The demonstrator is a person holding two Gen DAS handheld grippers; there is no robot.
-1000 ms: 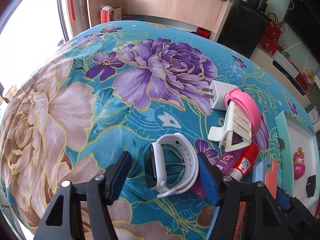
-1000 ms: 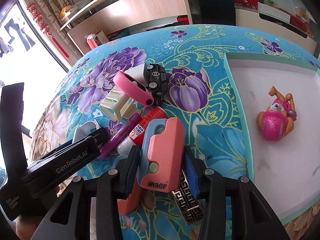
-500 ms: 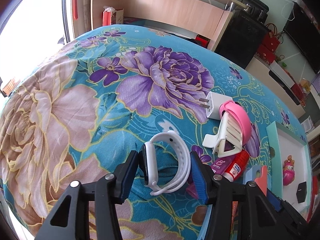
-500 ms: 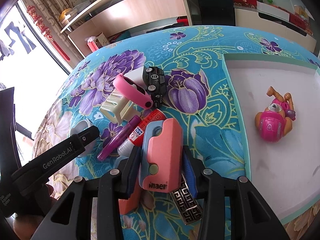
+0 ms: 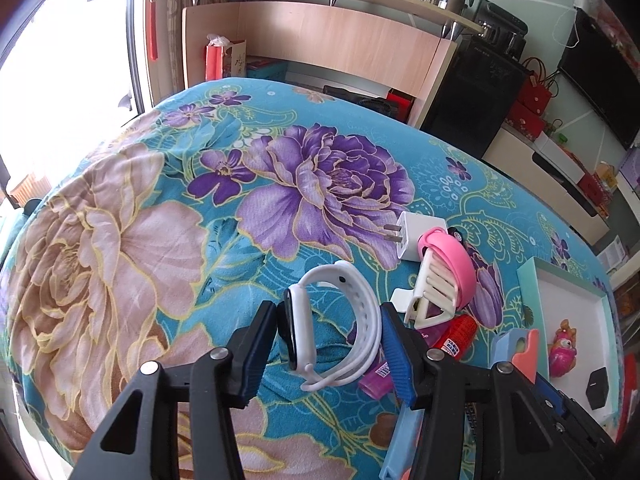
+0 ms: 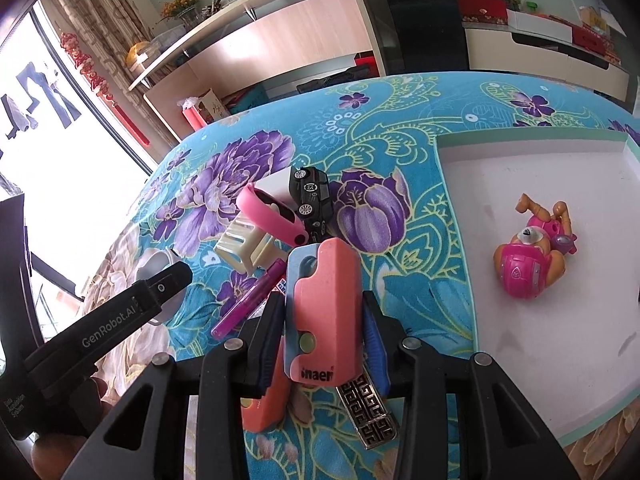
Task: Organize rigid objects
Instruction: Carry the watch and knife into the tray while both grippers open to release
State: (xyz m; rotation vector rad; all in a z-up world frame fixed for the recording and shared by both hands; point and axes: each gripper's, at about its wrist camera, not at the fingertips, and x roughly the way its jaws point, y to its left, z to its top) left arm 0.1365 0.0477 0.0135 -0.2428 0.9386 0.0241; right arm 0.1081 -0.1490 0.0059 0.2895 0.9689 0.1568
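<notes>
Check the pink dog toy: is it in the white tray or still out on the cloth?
In the tray. The pink dog toy lies on its side on the white tray floor, inside the green rim.

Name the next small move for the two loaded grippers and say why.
Probably swing the right gripper, clamped on the pink-and-blue plastic cutter, over the white tray with teal rim, where only the pink toy pup shows. The left gripper grips the white smartwatch, farther off.
</notes>
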